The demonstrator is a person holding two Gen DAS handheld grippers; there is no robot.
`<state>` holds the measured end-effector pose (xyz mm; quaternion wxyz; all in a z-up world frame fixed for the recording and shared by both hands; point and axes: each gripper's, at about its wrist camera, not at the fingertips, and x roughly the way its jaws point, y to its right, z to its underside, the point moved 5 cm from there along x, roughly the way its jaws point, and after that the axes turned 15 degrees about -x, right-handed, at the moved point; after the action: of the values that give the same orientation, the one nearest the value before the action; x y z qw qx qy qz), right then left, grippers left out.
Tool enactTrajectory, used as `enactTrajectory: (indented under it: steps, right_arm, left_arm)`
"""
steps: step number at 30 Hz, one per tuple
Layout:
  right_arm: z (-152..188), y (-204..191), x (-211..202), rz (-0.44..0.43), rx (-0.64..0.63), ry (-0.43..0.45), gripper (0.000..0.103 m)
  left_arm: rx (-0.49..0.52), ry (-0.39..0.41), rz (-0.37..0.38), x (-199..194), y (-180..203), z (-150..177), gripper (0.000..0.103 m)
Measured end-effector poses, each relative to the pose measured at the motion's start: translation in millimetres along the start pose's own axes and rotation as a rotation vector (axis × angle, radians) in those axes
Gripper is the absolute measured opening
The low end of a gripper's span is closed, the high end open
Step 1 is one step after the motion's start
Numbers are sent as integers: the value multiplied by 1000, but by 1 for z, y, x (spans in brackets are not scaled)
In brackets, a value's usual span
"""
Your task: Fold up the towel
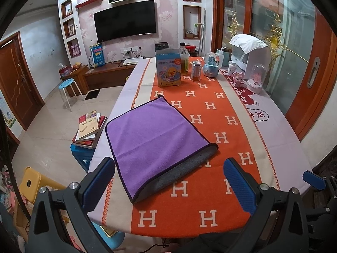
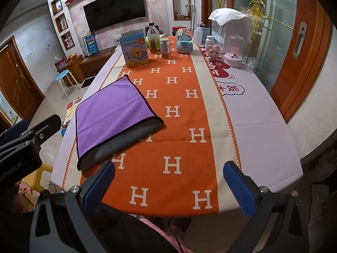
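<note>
A purple towel (image 1: 153,139) with a dark hem lies folded over on the orange "H" table cover, its grey underside showing along the near edge. It also shows in the right wrist view (image 2: 111,113), left of centre. My left gripper (image 1: 168,181) is open and empty, just above the towel's near edge. My right gripper (image 2: 168,185) is open and empty over the table's near edge, to the right of the towel. The right gripper's blue fingertip (image 1: 313,179) shows at the far right of the left wrist view.
At the table's far end stand a duck-print box (image 1: 168,67), a bottle (image 1: 185,60), a tin (image 1: 196,70), a snow globe (image 1: 211,65), a white appliance (image 1: 248,54) and a glass dome (image 1: 257,77). Books (image 1: 89,129) lie stacked on a stool left of the table.
</note>
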<state>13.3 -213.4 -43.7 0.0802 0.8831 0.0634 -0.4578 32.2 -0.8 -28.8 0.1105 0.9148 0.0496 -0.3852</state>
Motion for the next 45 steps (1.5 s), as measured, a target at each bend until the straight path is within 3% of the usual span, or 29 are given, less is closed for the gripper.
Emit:
enactTrajectory:
  steps: [10, 31, 45]
  right_arm:
    - [-7, -10, 1, 42, -47, -29, 103]
    - [-10, -25, 17, 148, -41, -42, 103]
    - [-41, -30, 67, 3, -244, 12, 102]
  left_arm:
    - [-9, -2, -7, 3, -9, -4, 102]
    - [-22, -194, 94, 56, -41, 15, 102]
    - [-147, -309, -23, 102, -82, 31, 102]
